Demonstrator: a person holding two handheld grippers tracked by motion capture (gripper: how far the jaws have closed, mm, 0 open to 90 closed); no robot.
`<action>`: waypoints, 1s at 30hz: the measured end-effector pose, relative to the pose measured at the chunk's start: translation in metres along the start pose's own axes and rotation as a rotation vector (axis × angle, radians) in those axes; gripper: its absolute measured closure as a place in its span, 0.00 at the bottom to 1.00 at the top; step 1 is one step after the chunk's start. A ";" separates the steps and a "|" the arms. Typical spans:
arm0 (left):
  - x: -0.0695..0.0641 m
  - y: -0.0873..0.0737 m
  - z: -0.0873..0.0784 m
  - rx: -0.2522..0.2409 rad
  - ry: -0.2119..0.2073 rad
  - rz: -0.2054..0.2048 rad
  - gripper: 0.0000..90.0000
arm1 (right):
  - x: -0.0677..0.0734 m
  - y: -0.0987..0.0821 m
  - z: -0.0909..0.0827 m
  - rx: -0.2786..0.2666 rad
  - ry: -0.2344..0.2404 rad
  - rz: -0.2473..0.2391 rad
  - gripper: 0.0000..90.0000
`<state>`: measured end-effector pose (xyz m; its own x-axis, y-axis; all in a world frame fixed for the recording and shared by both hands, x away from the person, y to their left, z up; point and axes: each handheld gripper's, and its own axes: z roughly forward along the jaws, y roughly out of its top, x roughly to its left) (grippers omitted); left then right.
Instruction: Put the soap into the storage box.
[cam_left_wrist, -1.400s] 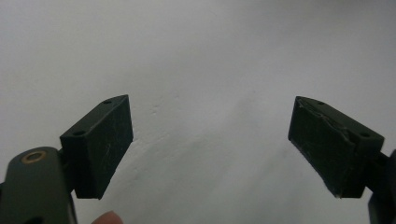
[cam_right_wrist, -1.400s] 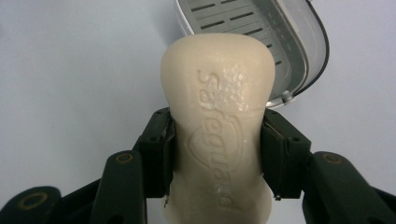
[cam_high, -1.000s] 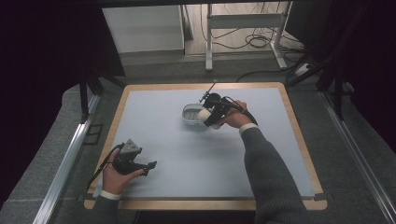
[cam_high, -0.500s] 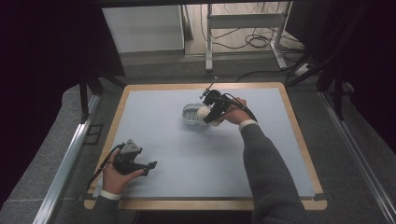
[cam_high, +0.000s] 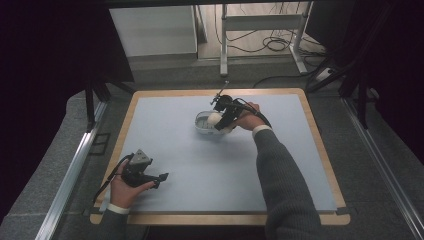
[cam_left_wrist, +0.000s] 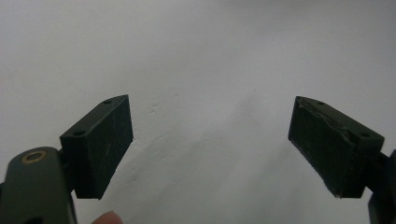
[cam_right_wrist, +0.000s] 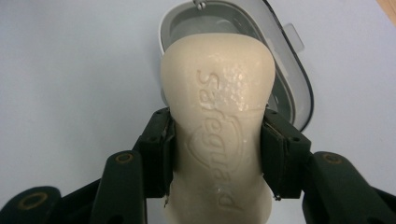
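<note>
While your right gripper hovers at the soap dish on the blue mat, your left gripper rests near the front edge, jaws apart, empty. Right gripper view: jaws clamp the soap bar sidewise; slick faces could let it slip, missing the dish. Embossed: "Safeguard".

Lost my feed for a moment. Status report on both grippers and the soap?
Right gripper shut on soap bar, held over the soap dish. Left gripper open, idle above the mat. Nothing in the way.
</note>
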<state>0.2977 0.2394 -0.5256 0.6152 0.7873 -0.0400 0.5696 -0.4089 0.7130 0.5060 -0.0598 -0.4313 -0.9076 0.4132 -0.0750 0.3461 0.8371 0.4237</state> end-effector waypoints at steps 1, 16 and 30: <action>0.000 0.000 0.000 -0.001 0.000 0.000 0.16 | 0.000 0.001 0.000 0.001 -0.001 -0.001 0.55; 0.000 0.000 0.001 0.000 -0.005 0.001 0.16 | -0.010 0.019 0.010 -0.001 -0.020 -0.040 0.55; 0.000 0.000 0.000 -0.007 -0.006 -0.003 0.16 | -0.013 0.030 0.032 0.021 -0.008 -0.095 0.55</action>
<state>0.2982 0.2395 -0.5257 0.6165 0.7860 -0.0463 0.5679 -0.4031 0.7177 0.5358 -0.0290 -0.4462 -0.9347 0.3340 -0.1215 0.2630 0.8800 0.3956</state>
